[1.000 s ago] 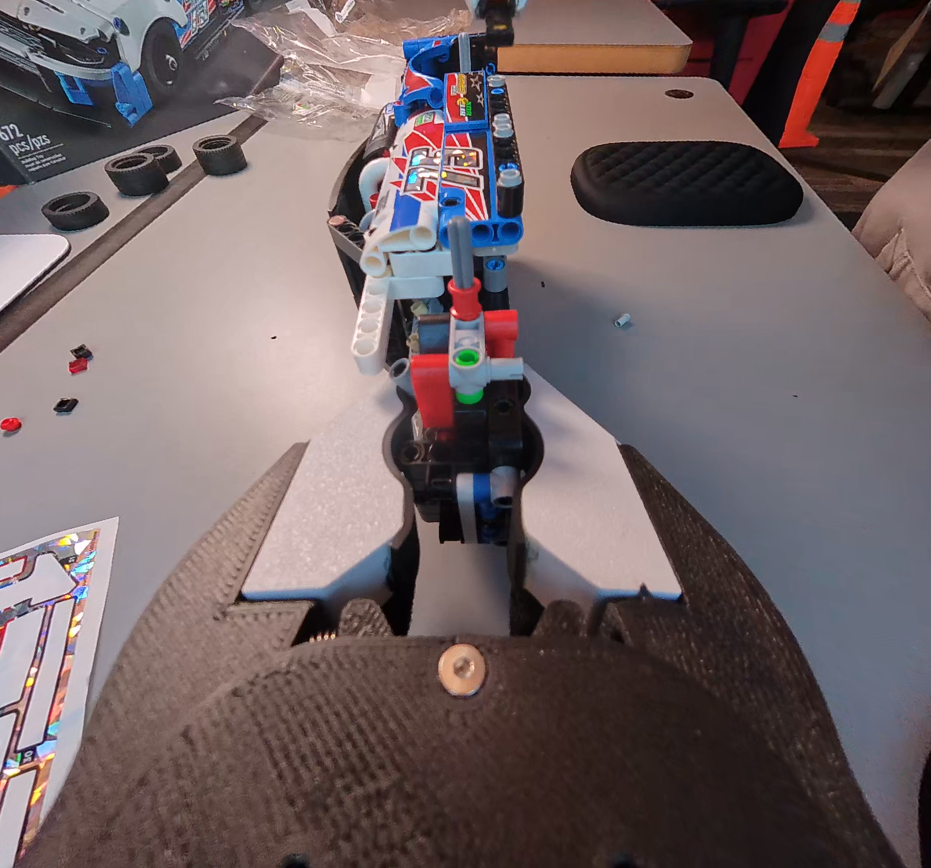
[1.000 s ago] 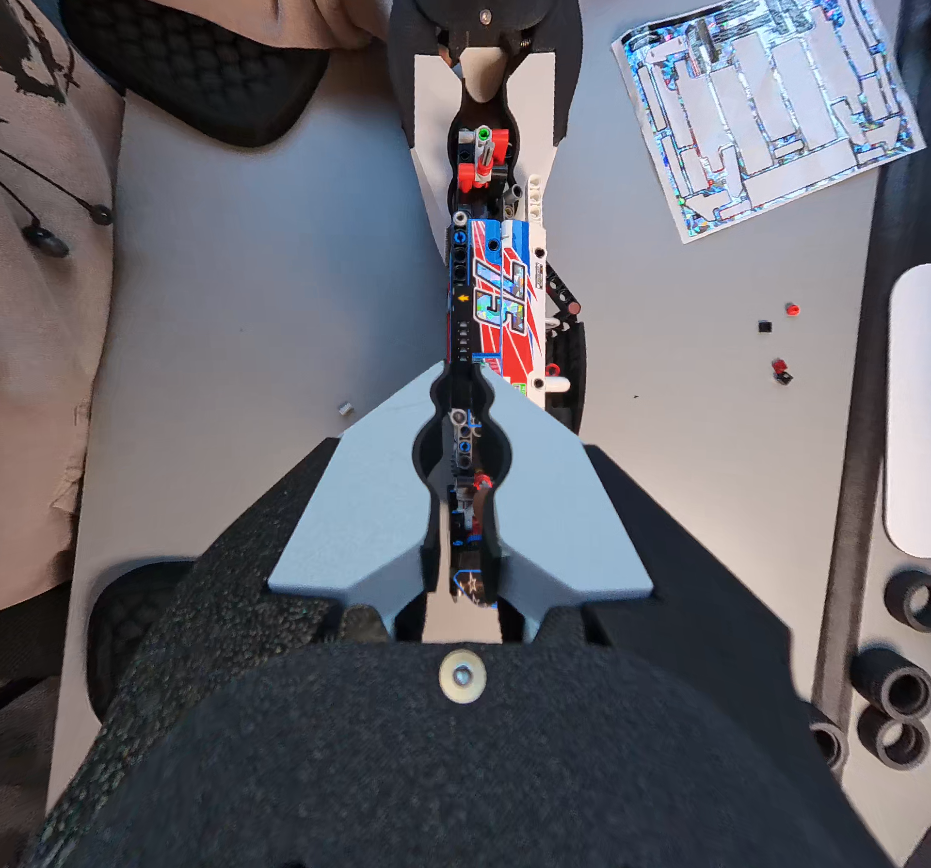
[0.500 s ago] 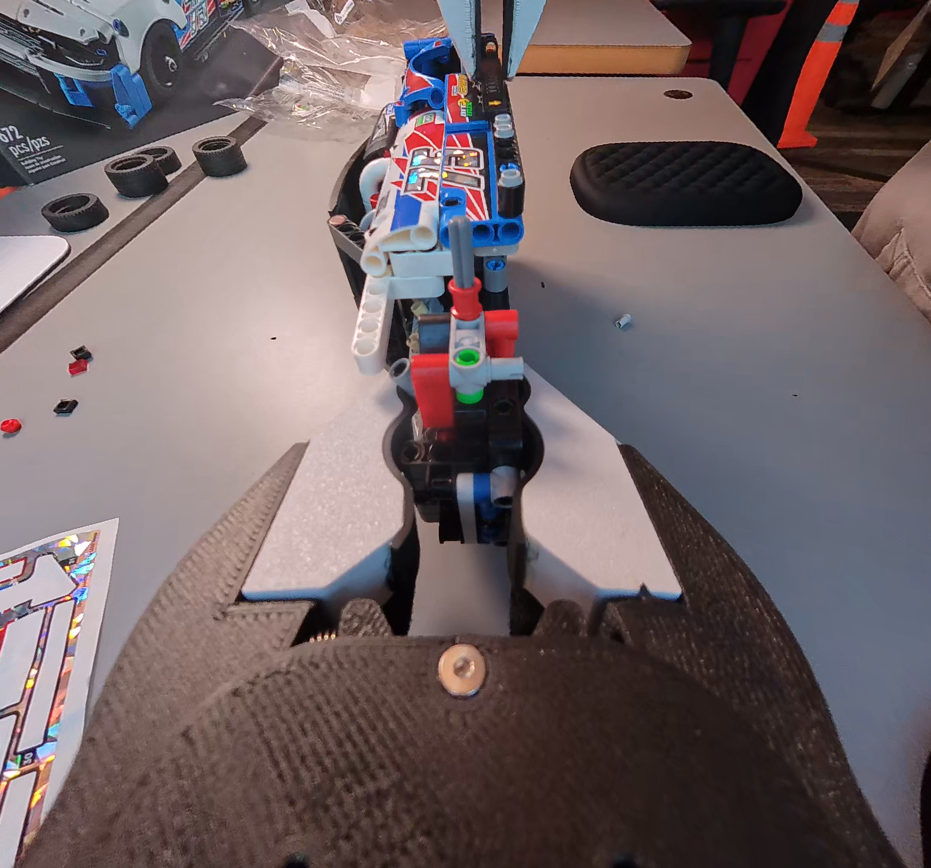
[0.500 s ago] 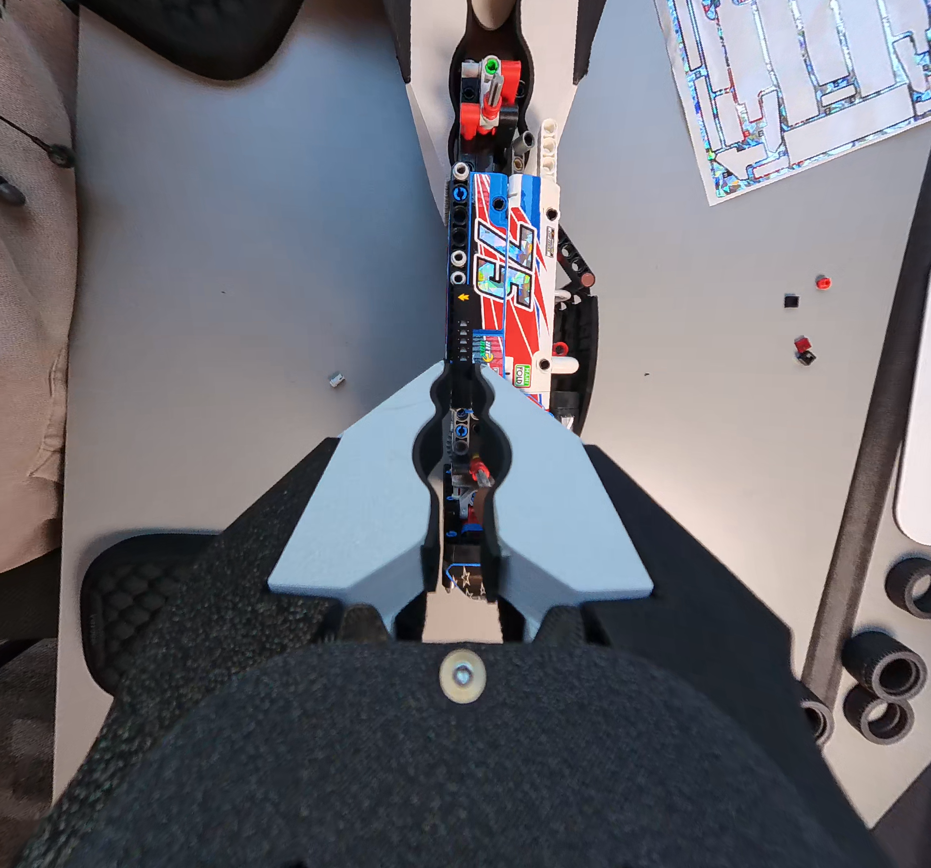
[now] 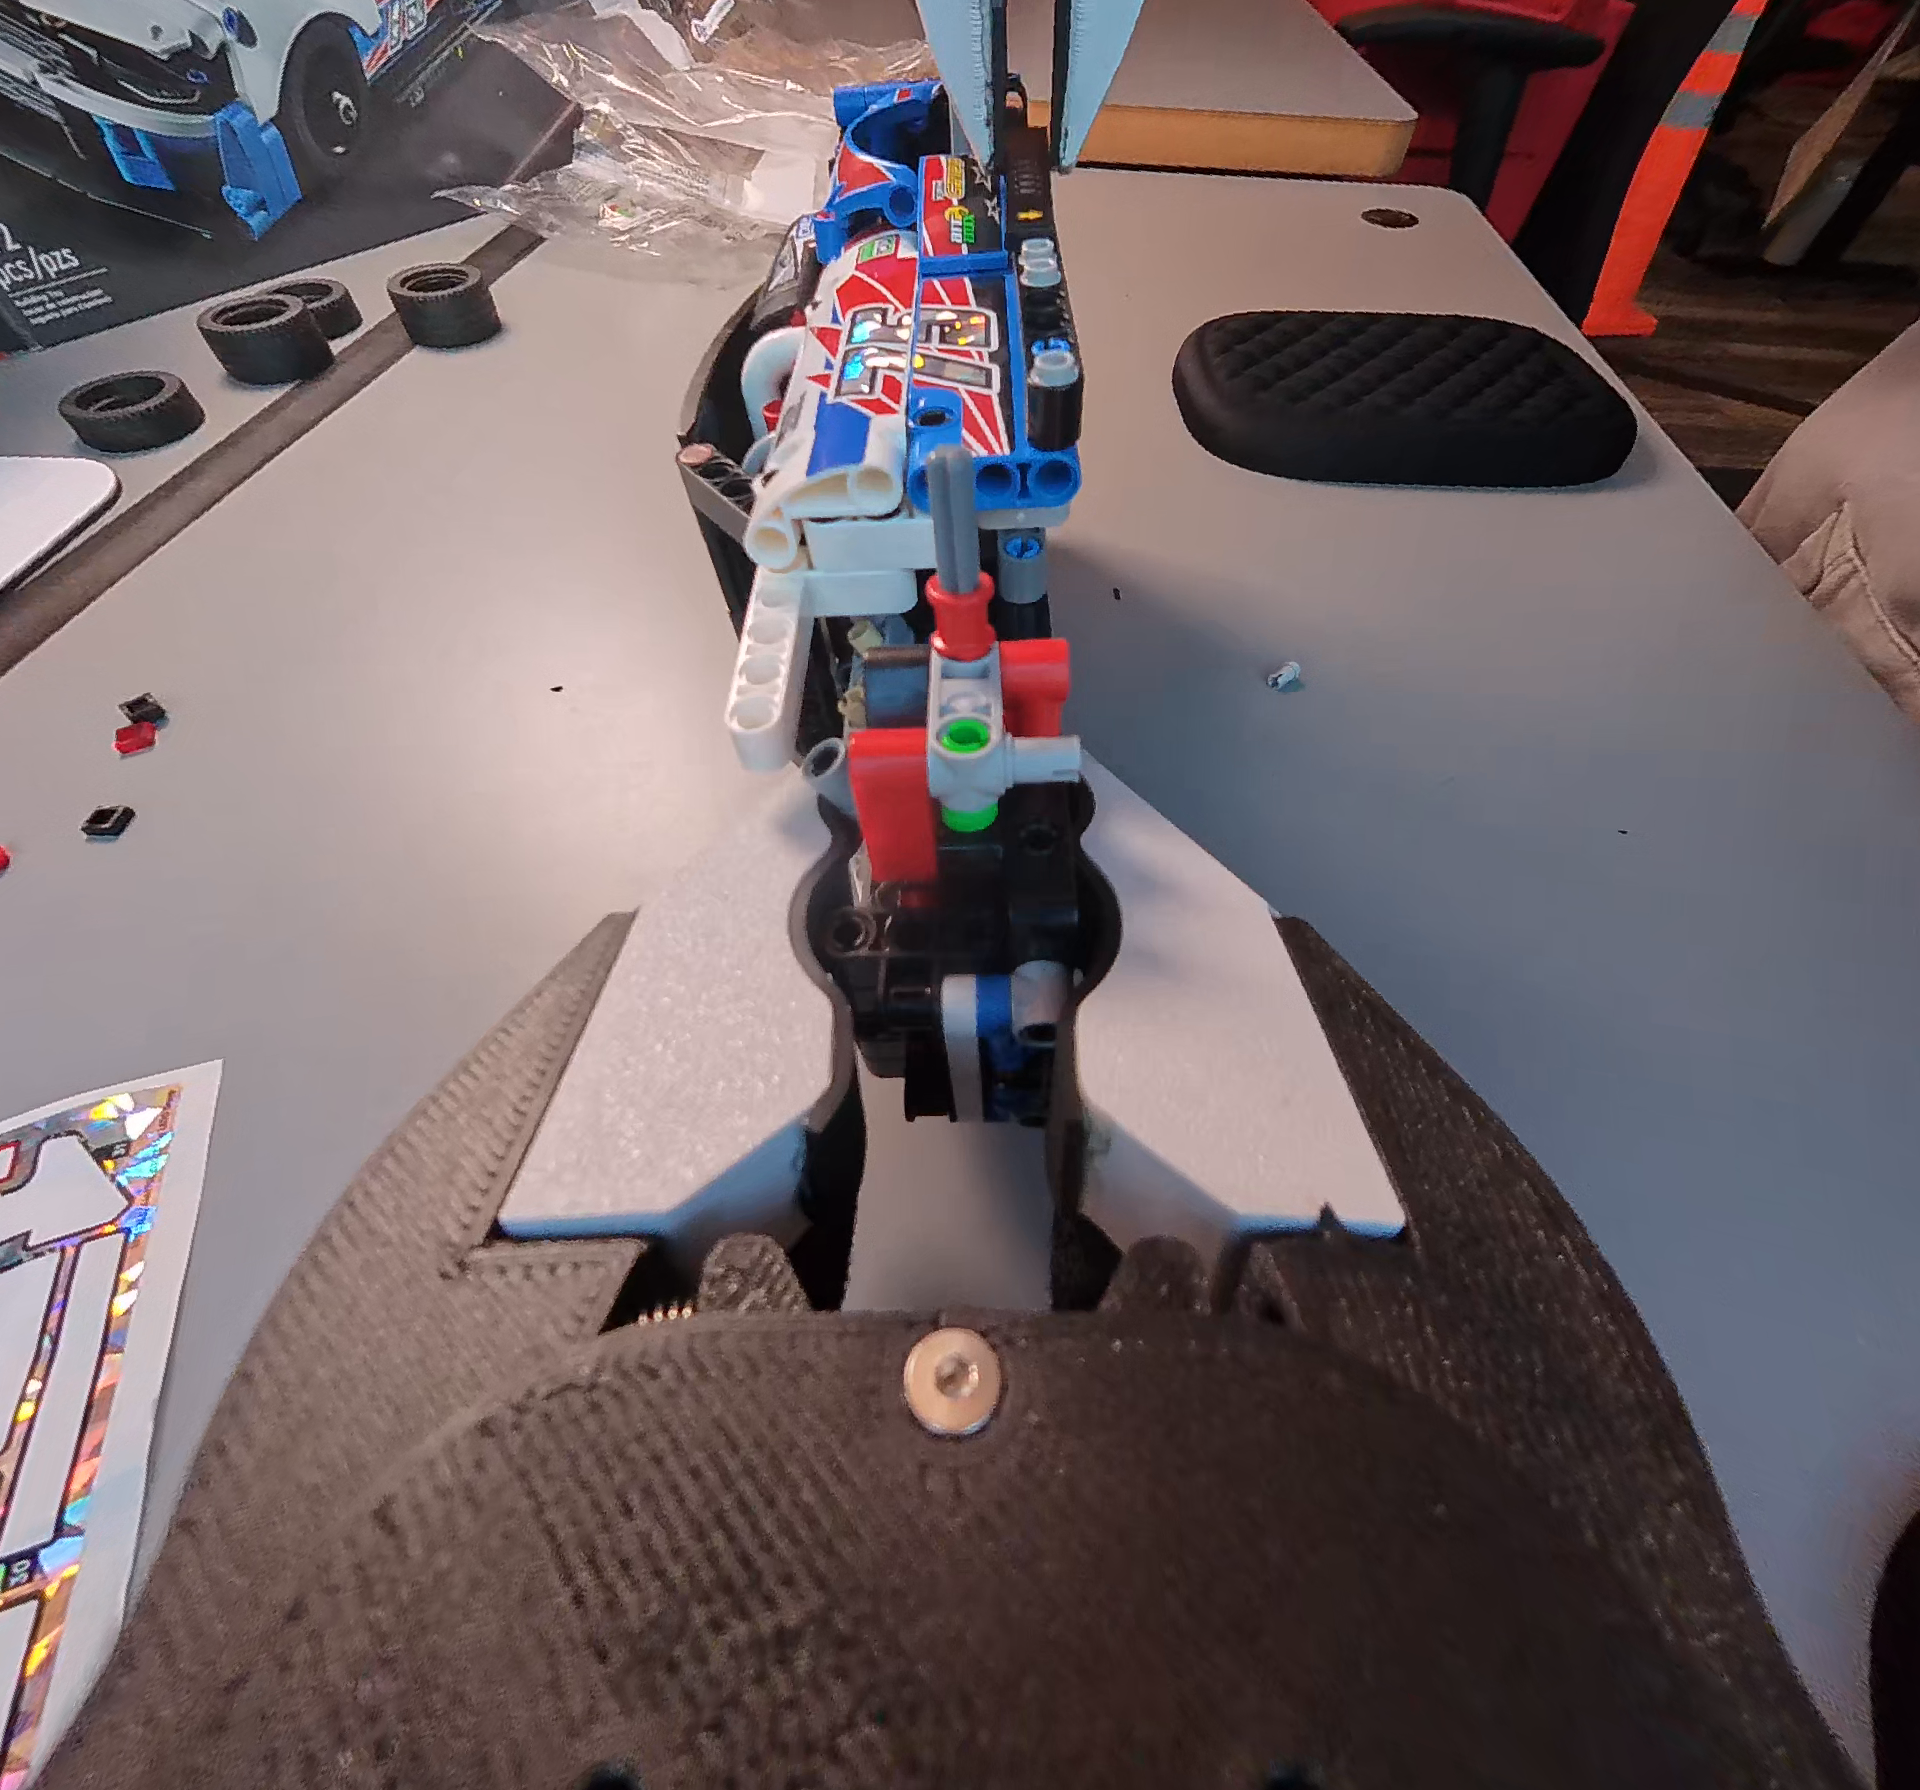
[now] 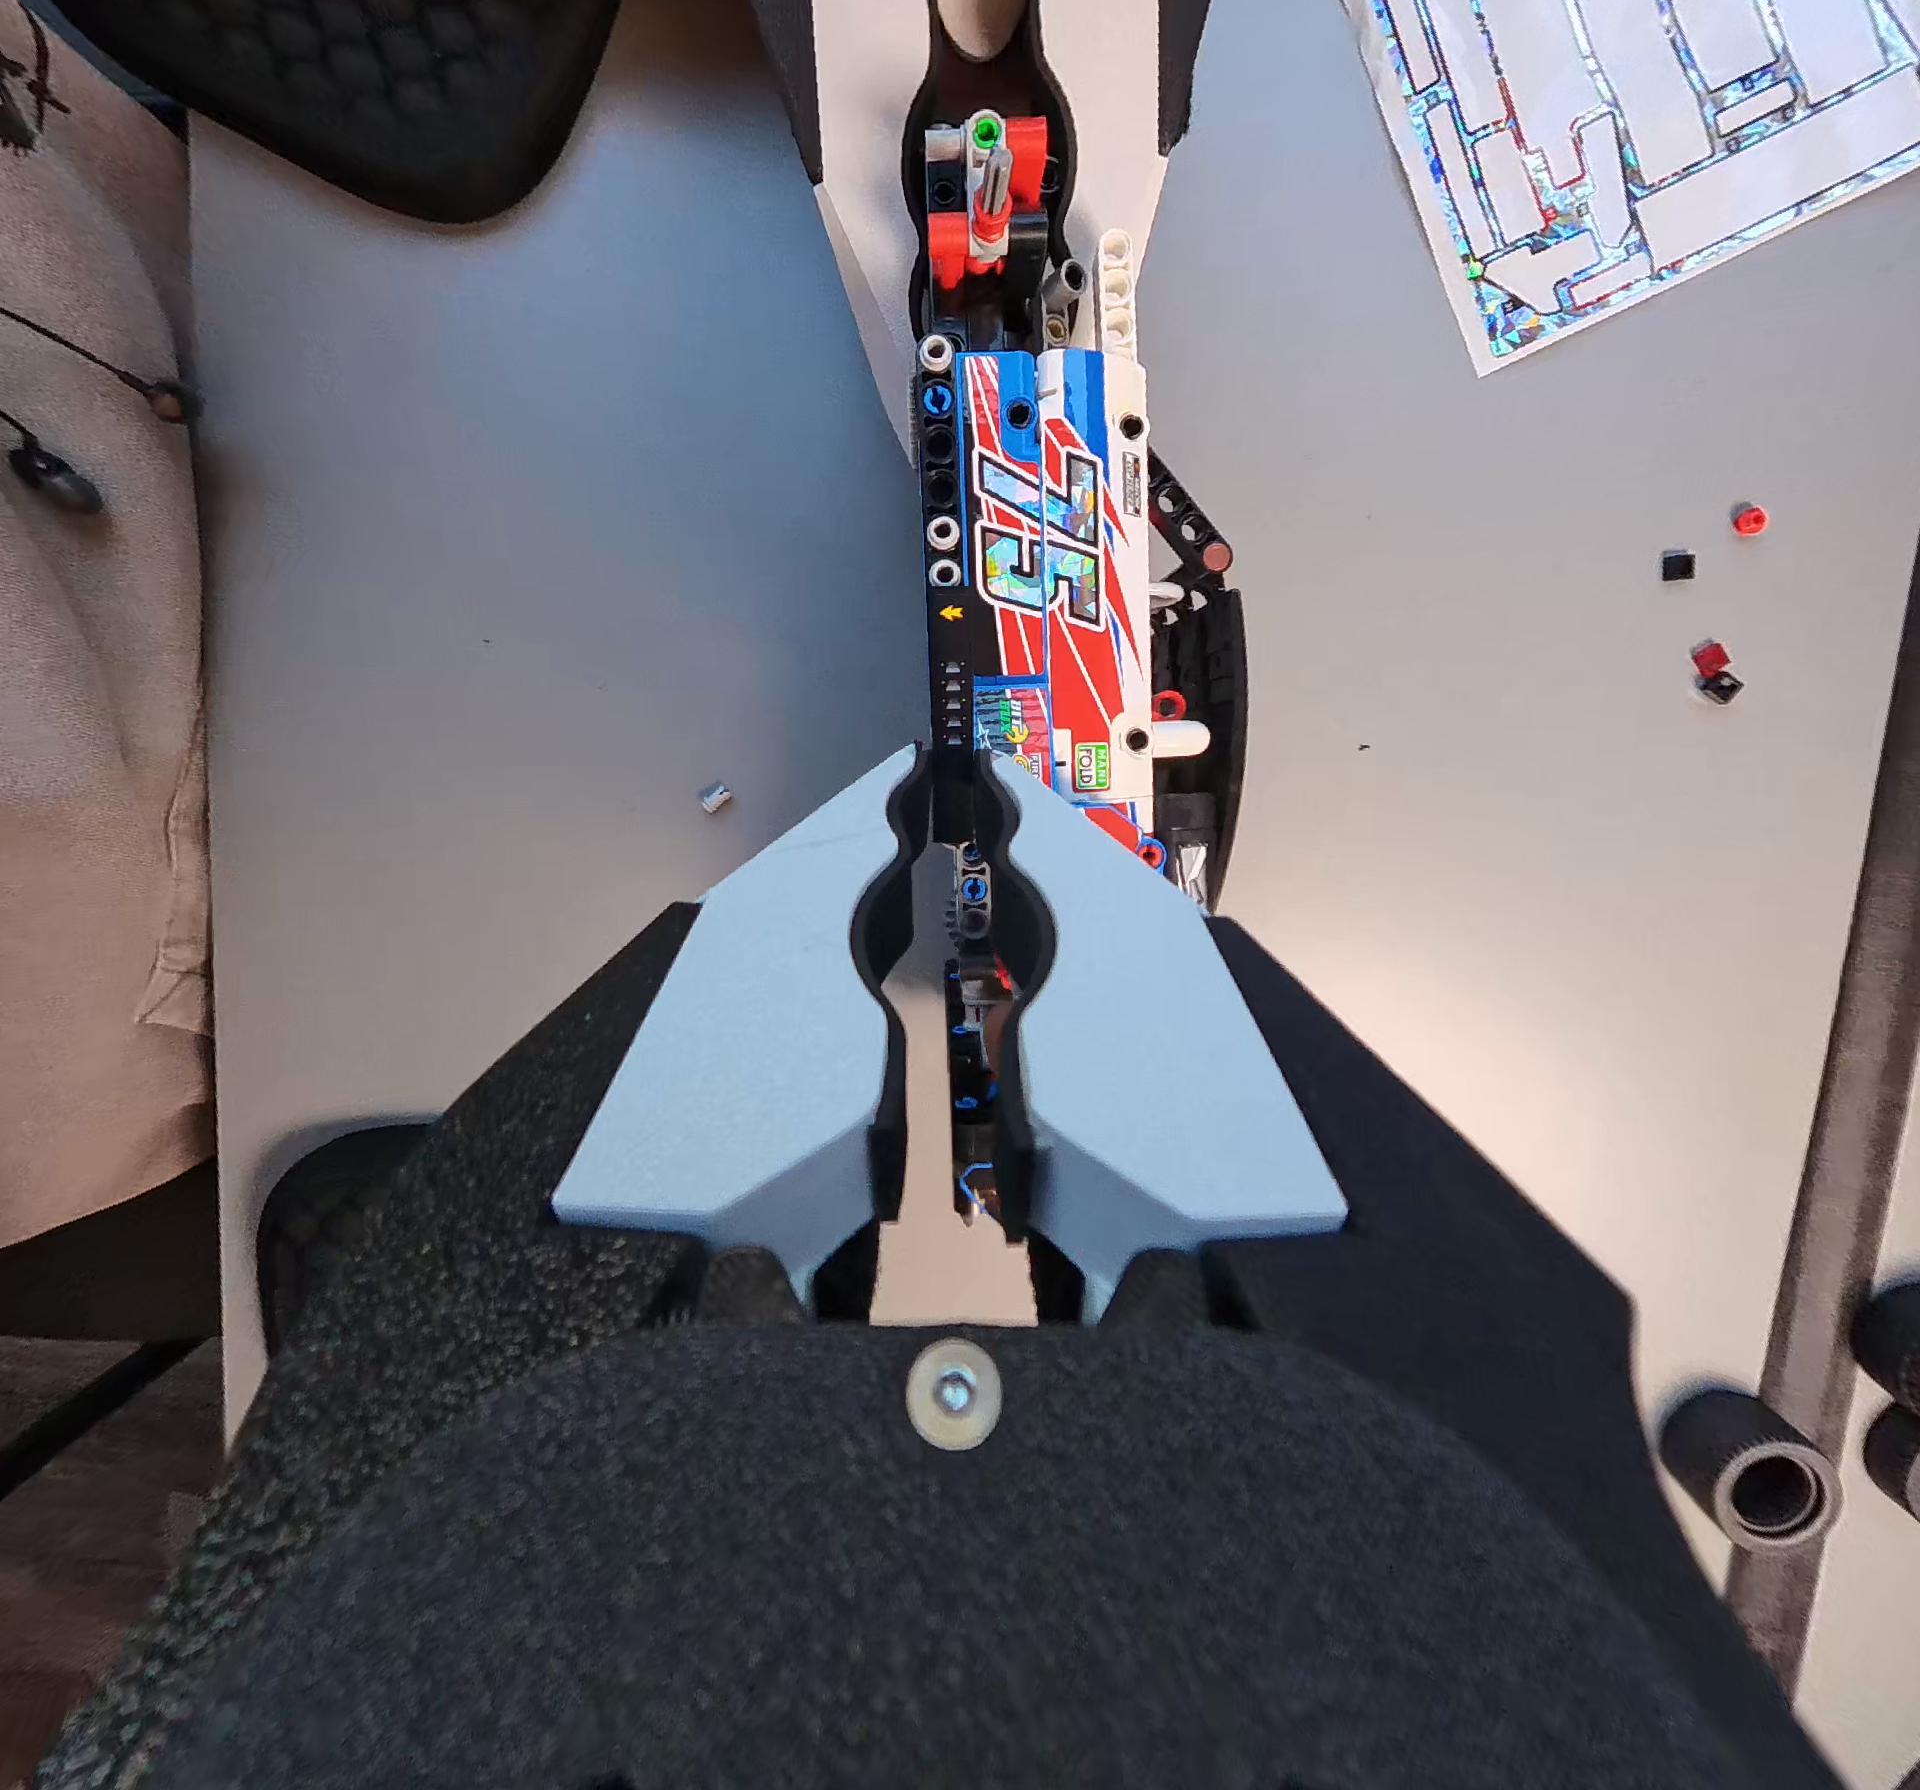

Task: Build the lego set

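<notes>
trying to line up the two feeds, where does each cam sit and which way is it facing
Left wrist view: rides the left gripper, low over the grey table, looking along the lego car that it clamps; its own pale fingers show.
Right wrist view: rides the right gripper, looking steeply down at the car's other end; its fingers show, plus a beige sleeve.
Shared: the car, both grippers, the sticker sheet, the loose tyres.
</notes>
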Demonstrator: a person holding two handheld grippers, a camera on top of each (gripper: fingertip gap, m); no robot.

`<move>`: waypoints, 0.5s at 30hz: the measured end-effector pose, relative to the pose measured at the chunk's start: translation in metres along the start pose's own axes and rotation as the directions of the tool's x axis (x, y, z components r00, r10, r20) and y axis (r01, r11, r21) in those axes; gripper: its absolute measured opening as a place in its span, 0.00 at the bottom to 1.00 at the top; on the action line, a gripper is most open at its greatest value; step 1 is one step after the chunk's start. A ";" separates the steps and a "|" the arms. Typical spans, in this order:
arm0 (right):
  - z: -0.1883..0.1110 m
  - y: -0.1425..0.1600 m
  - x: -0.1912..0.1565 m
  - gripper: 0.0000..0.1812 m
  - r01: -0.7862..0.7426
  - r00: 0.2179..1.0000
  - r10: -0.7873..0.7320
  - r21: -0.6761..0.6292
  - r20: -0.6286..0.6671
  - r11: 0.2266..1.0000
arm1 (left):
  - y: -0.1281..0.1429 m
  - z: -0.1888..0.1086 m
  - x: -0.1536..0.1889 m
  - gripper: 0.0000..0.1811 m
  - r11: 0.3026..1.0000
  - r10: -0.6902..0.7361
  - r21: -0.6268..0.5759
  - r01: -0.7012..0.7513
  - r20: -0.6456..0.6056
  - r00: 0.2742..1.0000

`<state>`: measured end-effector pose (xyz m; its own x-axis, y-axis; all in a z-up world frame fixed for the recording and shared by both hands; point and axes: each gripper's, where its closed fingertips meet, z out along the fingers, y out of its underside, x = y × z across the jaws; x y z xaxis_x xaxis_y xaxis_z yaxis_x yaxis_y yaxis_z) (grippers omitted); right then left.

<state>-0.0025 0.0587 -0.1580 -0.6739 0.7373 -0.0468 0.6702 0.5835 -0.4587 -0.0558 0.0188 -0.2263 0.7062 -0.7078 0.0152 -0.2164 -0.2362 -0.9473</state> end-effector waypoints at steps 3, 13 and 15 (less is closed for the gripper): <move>0.001 0.000 0.002 0.03 -0.021 1.000 0.022 0.008 -0.003 1.000 | 0.000 0.000 -0.001 0.18 1.000 -0.010 0.000 0.010 -0.002 1.000; -0.008 -0.006 0.008 0.07 -0.080 0.997 0.080 0.075 0.008 0.994 | 0.000 0.000 -0.001 0.18 1.000 -0.015 0.001 0.015 -0.006 1.000; -0.011 -0.008 0.010 0.06 -0.089 0.996 0.089 0.087 0.005 0.992 | 0.000 0.000 0.000 0.18 1.000 -0.015 0.000 0.015 -0.006 1.000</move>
<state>-0.0111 0.0655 -0.1449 -0.6132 0.7846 -0.0916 0.6979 0.4838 -0.5281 -0.0565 0.0188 -0.2264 0.7055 -0.7080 0.0311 -0.2058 -0.2467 -0.9470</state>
